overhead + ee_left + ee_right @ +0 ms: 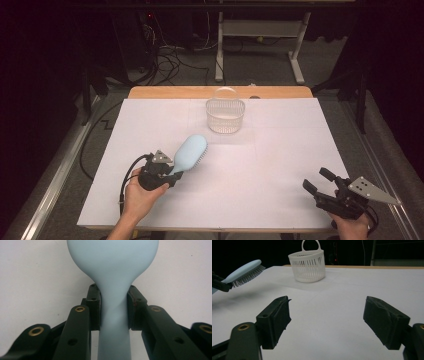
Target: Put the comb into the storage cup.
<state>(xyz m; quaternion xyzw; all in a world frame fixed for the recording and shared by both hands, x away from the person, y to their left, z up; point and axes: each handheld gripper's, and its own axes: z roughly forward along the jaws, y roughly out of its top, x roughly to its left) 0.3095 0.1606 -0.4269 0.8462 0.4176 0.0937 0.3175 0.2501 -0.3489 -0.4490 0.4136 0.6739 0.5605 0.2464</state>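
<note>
A pale blue hairbrush [190, 152] is held off the white table by its handle, bristles facing down, head pointing toward the far right. My left gripper [170, 176] is shut on that handle; in the left gripper view both pads clamp the narrow neck of the hairbrush [113, 315]. A white slotted basket [225, 114] with a hoop handle stands upright at the far middle of the table. My right gripper [319, 181] rests low at the near right corner, open, with nothing between its fingers [275, 320]. In the right gripper view the basket [307, 265] and the hairbrush [244, 271] are ahead.
The white table top [280, 150] has a wooden strip [165, 92] along its far edge. Beyond it are a dark floor with cables and a white table frame [260, 45]. A black cable [130, 172] trails from the left gripper.
</note>
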